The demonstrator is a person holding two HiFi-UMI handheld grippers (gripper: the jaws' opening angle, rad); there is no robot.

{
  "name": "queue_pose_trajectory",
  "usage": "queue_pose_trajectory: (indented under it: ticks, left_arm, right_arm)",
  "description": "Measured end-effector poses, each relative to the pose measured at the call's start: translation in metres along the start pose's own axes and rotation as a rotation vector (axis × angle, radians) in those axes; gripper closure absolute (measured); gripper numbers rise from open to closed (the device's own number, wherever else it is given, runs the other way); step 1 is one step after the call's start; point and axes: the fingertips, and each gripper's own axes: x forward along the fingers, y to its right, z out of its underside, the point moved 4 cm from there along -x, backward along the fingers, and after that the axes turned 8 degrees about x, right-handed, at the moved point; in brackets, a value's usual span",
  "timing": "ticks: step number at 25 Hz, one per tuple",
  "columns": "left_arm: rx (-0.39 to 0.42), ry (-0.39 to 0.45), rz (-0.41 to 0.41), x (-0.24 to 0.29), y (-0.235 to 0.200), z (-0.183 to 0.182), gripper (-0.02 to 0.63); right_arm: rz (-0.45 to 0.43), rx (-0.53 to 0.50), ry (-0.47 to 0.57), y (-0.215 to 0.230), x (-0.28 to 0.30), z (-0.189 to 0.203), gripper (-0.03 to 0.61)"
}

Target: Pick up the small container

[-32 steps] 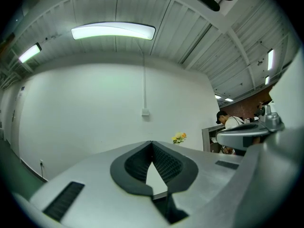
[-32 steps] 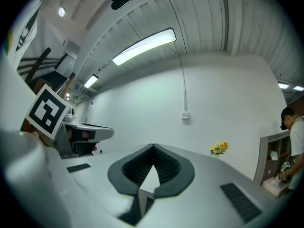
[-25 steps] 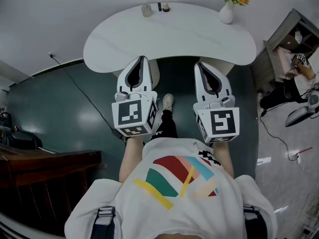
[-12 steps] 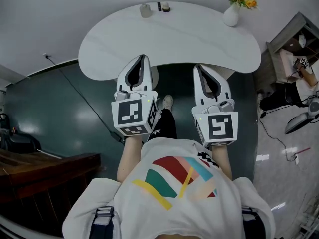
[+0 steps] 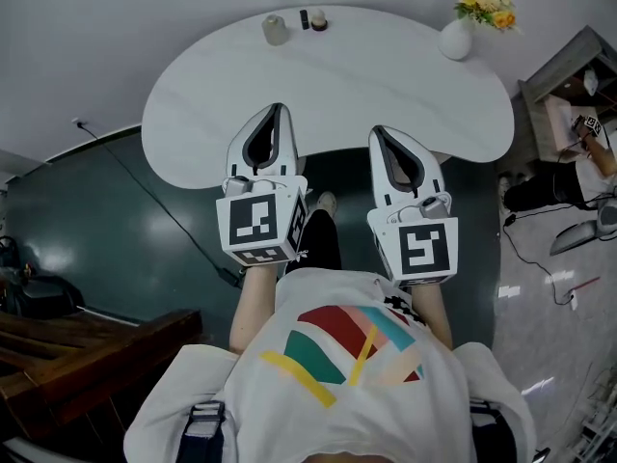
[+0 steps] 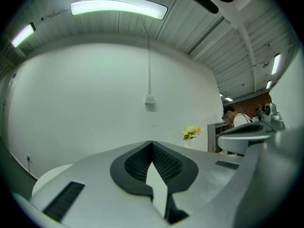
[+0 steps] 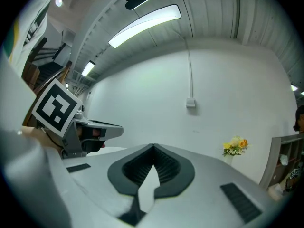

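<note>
One white table [image 5: 386,85], teal floor [image 5: 106,230]

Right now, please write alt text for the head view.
A person points a shut left gripper and a shut right gripper at a white table; small containers and a flower vase stand at its far edge.

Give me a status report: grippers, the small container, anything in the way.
Left gripper and right gripper: jaws shut, empty, at the table's near edge. Small grey container untouched at the far edge. Bare tabletop between.
</note>
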Motion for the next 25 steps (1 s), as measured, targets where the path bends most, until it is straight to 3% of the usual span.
queue_pose_trajectory:
  ticks: [17, 25]
  left_arm:
    - [-0.027, 0.029, 0.081, 0.164, -0.070, -0.020, 0.596]
    - [-0.047, 0.022, 0.041, 0.210, -0.099, -0.015, 0.596]
  right_arm:
    - [-0.015, 0.040, -0.075, 0.032, 0.184, -0.026, 0.568]
    - [-0.024, 0.065, -0.095, 0.045, 0.231, -0.020, 0.568]
